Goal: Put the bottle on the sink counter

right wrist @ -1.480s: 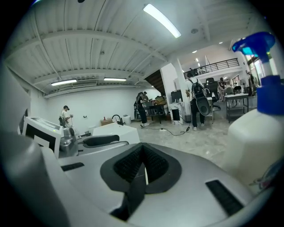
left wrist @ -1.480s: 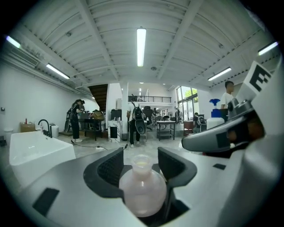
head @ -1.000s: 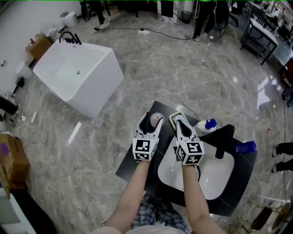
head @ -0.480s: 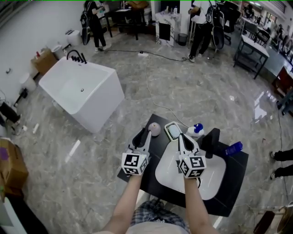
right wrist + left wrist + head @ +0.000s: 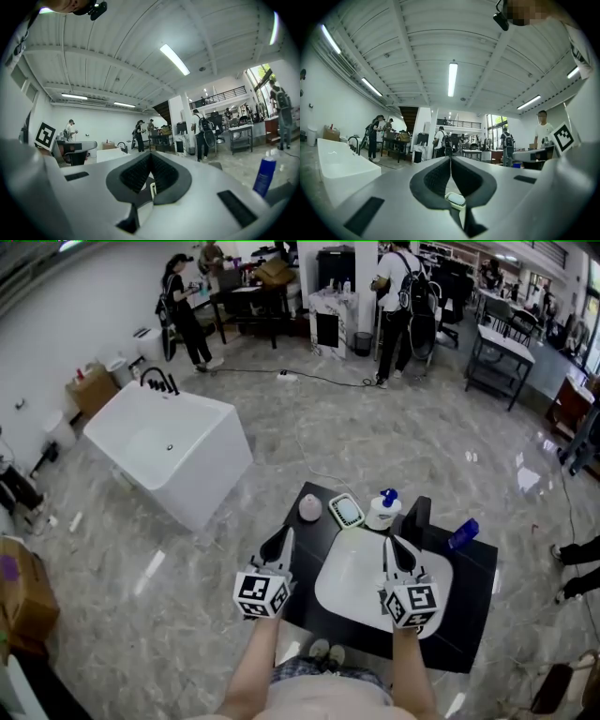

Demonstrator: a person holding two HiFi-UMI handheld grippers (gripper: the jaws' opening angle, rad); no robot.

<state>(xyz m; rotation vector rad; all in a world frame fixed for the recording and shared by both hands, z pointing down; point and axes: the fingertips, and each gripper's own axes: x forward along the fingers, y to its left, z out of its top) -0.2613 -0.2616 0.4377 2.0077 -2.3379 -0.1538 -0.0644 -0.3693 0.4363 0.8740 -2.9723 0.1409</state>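
A white bottle with a blue pump top (image 5: 382,510) stands upright on the black sink counter (image 5: 464,610), behind the white basin (image 5: 361,577). A blue bottle (image 5: 463,533) lies further right on the counter and also shows as the blue bottle (image 5: 265,176) in the right gripper view. My left gripper (image 5: 284,542) hovers at the counter's left edge, shut and holding nothing; the same gripper (image 5: 450,157) points out over the room. My right gripper (image 5: 394,549) is over the basin, its jaws (image 5: 151,154) together and empty. Both are well short of the bottles.
A pink round object (image 5: 310,508) and a soap dish (image 5: 346,512) sit at the counter's back left, with a black faucet (image 5: 415,518) behind the basin. A white bathtub (image 5: 169,442) stands on the floor to the left. People (image 5: 394,296) stand at the tables far back.
Both grippers have drawn back toward me from the back of the counter. The left jaws, apart beside the pink object, have come together. The white bottle stayed put.
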